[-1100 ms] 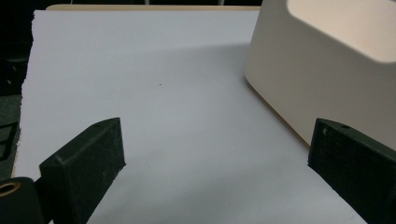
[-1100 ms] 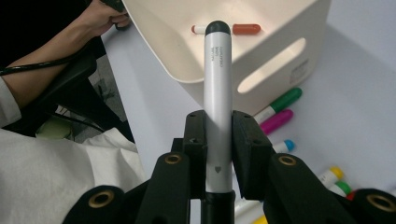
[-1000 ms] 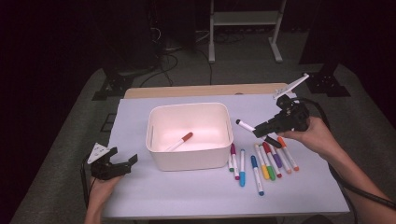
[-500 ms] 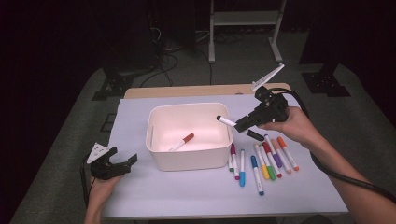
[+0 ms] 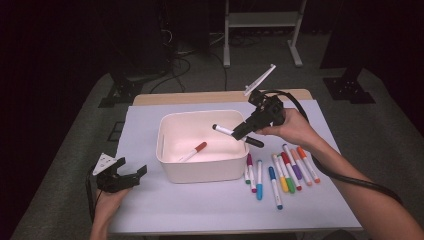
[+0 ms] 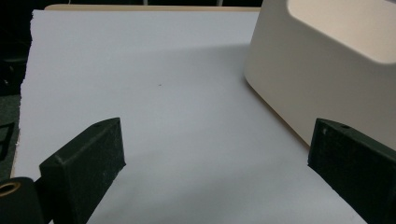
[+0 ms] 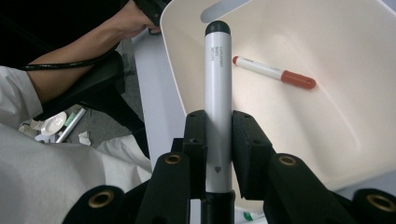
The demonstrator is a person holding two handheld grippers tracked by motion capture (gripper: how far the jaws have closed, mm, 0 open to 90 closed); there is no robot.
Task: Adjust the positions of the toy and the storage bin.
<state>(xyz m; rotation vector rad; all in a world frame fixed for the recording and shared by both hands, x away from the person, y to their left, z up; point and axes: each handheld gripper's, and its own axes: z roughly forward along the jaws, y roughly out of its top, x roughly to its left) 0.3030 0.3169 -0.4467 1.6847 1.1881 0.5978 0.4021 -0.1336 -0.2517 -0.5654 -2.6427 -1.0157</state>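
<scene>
Since the black-capped marker [image 7: 218, 107] is a light, stiff plastic tube with a smooth, rather slippery barrel, it looks best held as it is now: pinched across the middle of the barrel, where the flat pads get the most surface and the pen cannot swing far. The right hand-held gripper [image 5: 243, 131] has its jaws pressed together on that barrel, with the capped end sticking out past them over the open white bin [image 5: 167, 131]; in the right gripper view the pen runs straight up between the pads, its tip above the bin's floor. A red-capped marker [image 5: 193, 151] already lies inside, and a row of other markers [image 5: 280, 172] rests on the desk [image 5: 210, 205] just beside the bin. The right hand [image 5: 292, 127] is raised, the forearm reaching in across the row, the tool tilted down toward the bin. The left hand-held gripper [image 5: 125, 176] sits low near the desk's left edge, jaws spread wide with nothing between them.
</scene>
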